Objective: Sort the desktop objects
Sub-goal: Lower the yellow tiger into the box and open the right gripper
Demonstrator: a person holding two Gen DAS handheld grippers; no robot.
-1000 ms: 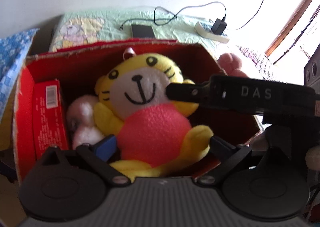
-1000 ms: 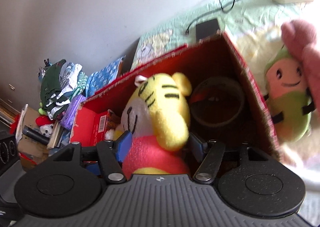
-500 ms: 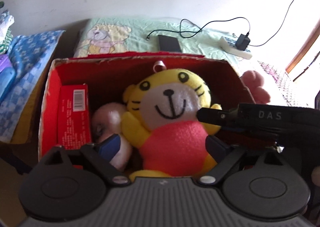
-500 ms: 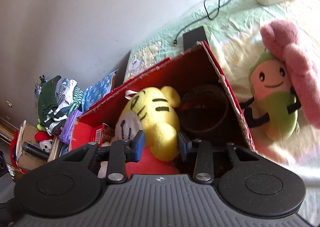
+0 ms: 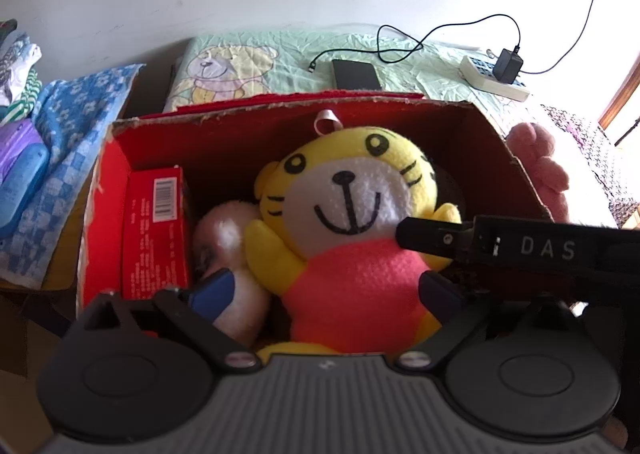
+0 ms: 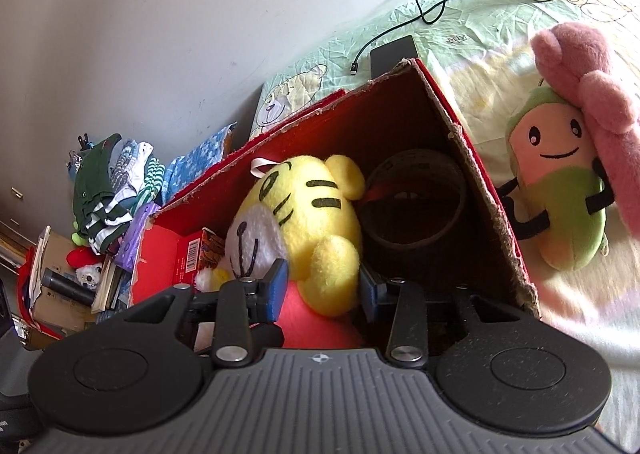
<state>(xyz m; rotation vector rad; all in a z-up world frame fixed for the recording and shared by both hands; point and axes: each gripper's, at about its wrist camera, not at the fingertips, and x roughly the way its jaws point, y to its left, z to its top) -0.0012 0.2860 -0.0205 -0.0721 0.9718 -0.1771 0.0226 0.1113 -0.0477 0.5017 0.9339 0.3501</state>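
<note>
A yellow tiger plush (image 5: 352,214) with a pink belly lies in the red cardboard box (image 5: 492,142). My left gripper (image 5: 326,290) straddles its body from the front. Its jaws are wide and still opening, and the pads do not press. From the right my right gripper (image 6: 322,288) reaches in, with the tiger's (image 6: 304,206) yellow arm between its blue pads. They touch the arm, though the jaws are easing open a little. In the left wrist view that gripper shows as a black bar marked DAS (image 5: 520,246).
Inside the box are a red carton (image 5: 154,230), a pale plush ball (image 5: 228,230) and a dark ring (image 6: 416,206). A green and pink plush (image 6: 560,190) lies right of the box wall (image 6: 472,158). Behind are a phone (image 5: 356,74), a power strip (image 5: 494,78) and a cable.
The right gripper's jaws have narrowed from around the tiger's body onto its arm. The left gripper's view has tilted and shifted, showing more of the box; the tiger has settled slightly.
</note>
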